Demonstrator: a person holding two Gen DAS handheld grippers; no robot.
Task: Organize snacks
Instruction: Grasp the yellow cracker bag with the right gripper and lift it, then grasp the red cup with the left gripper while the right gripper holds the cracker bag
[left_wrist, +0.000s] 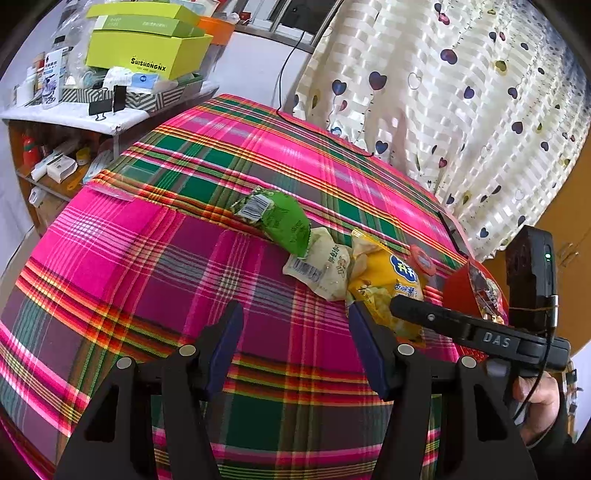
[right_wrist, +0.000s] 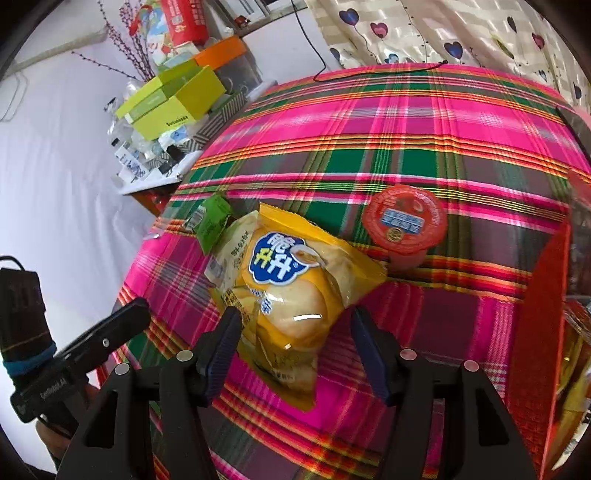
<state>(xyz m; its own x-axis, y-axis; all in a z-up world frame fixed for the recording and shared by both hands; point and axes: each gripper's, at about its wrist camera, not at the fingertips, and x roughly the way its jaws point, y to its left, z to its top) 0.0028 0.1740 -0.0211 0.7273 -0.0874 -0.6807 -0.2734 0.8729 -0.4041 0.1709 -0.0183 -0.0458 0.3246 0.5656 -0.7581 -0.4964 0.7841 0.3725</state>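
Snacks are lying in a row on the plaid surface (right_wrist: 424, 122): a green packet (right_wrist: 212, 221), a pale packet (left_wrist: 325, 267), a yellow chip bag (right_wrist: 291, 295) and a red jelly cup (right_wrist: 404, 225). The right tongs (right_wrist: 293, 343) are standing wide open, with the near end of the chip bag lying between the fingers, but not pressing it. The left tongs (left_wrist: 295, 332) are also standing wide open, holding nothing, over bare cloth just beside the packets.
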